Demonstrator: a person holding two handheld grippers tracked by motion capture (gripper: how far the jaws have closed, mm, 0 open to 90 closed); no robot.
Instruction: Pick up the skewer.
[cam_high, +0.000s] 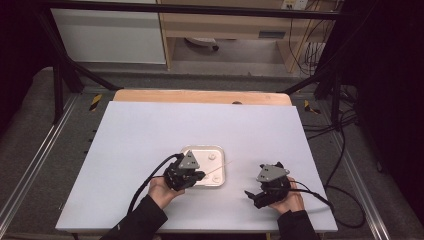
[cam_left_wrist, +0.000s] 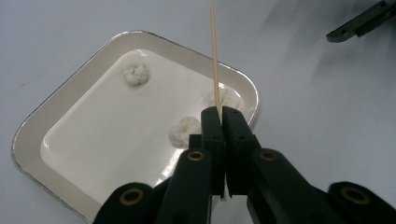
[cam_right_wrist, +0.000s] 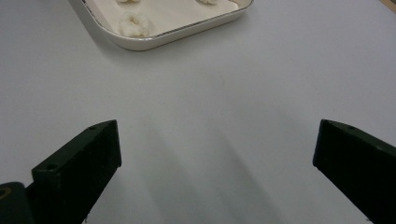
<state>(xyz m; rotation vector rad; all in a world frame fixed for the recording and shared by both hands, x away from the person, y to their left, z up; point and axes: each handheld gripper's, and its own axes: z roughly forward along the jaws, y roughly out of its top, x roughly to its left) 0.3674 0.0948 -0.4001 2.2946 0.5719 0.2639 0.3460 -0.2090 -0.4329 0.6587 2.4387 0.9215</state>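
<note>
A white square tray (cam_high: 221, 177) (cam_left_wrist: 56, 112) (cam_right_wrist: 154, 39) lies on the white table and holds three small white puffy pieces (cam_left_wrist: 136, 72) (cam_right_wrist: 134, 23). My left gripper (cam_high: 200, 175) (cam_left_wrist: 222, 114) hovers over the tray's near left part, shut on a thin wooden skewer (cam_left_wrist: 215, 51) (cam_high: 220, 167) that points away to the right, past the tray's rim. My right gripper (cam_high: 250, 195) (cam_right_wrist: 217, 144) rests low over bare table to the right of the tray, its jaws wide open and nothing between them. One of its jaws (cam_left_wrist: 359, 23) shows in the left gripper view's top right corner.
The white board (cam_high: 150, 135) sits on a wooden table with metal rails on both sides. Black cables trail from both grippers; more cables lie on the floor at the right. A shelf unit stands beyond the table's far edge.
</note>
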